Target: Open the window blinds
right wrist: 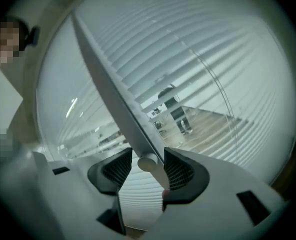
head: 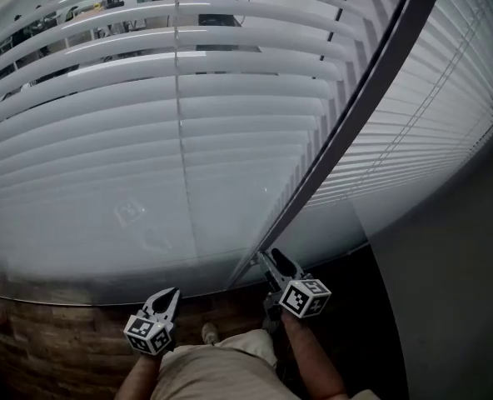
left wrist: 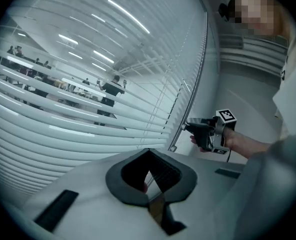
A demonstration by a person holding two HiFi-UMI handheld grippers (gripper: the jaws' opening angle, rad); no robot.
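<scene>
White slatted blinds (head: 130, 157) fill the window; through the upper slats an office shows. The dark tilt wand (head: 359, 111) hangs slanting down to my right gripper (head: 273, 263). In the right gripper view the wand (right wrist: 110, 91) comes down between the jaws, and its round end cap (right wrist: 147, 162) sits between the ribbed pads. There is a gap on the left side, so my right gripper (right wrist: 148, 168) is open around it. My left gripper (head: 168, 300) hangs lower left, away from the blinds. Its pads meet with nothing between them (left wrist: 149, 178). The left gripper view also shows the right gripper (left wrist: 195, 129) at the wand (left wrist: 194, 84).
A second blind panel (head: 434, 132) continues right of the wand. A thin lift cord (head: 180, 140) runs down the left panel. Wooden planking (head: 47, 336) lies below the window. The person's forearm (head: 313, 357) and shorts (head: 213, 373) are at the bottom.
</scene>
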